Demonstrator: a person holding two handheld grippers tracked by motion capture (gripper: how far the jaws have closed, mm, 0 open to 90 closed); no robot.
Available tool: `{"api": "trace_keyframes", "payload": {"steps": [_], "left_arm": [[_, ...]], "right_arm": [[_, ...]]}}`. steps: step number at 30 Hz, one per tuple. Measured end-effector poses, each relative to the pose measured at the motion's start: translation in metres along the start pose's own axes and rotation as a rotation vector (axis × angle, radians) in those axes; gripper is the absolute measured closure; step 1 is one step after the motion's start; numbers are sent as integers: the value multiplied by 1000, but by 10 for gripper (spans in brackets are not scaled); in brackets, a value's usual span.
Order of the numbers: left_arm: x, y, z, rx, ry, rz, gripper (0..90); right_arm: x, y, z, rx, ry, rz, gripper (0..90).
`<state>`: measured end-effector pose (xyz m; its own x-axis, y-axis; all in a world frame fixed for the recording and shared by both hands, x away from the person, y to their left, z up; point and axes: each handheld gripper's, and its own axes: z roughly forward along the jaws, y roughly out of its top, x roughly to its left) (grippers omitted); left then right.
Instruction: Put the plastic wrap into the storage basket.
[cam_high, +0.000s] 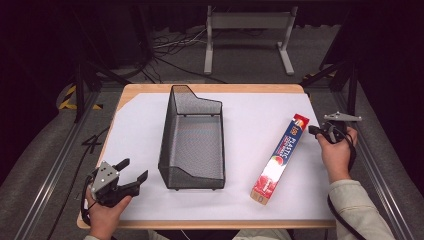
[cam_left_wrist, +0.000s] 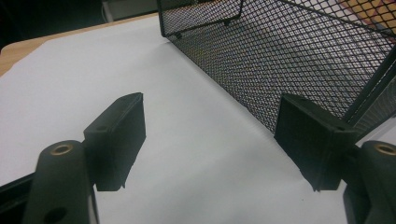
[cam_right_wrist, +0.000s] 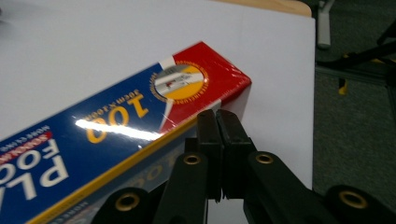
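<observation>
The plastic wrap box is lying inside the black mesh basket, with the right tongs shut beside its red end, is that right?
Not quite. The plastic wrap box lies on the white sheet to the right of the black mesh basket, not inside it, as the high view shows. The right tongs are indeed shut beside its red end.

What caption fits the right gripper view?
Shut right claw beside the far end of a blue-and-red plastic food wrap box on white paper.
</observation>
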<state>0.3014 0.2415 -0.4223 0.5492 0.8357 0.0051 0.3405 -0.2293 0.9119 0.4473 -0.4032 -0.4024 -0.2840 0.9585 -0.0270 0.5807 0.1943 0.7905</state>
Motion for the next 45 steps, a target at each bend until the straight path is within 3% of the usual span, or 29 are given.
{"api": "trace_keyframes", "payload": {"steps": [5, 8, 15, 20, 26, 45], "left_arm": [[0, 0, 0, 0, 0, 0, 255], [0, 0, 0, 1, 1, 1, 255], [0, 0, 0, -1, 0, -1, 255], [0, 0, 0, 5, 0, -1, 256], [0, 1, 0, 0, -2, 1, 256], [1, 0, -1, -2, -3, -4, 256]], "right_arm": [[0, -1, 6, 49, -47, 16, 895], [0, -1, 9, 66, -50, 13, 900], [3, 1, 20, 105, -41, 1, 900], [3, 4, 25, 102, -9, 35, 900], [27, 18, 40, 115, 45, -42, 900], [94, 43, 75, 121, 202, -169, 900]]}}
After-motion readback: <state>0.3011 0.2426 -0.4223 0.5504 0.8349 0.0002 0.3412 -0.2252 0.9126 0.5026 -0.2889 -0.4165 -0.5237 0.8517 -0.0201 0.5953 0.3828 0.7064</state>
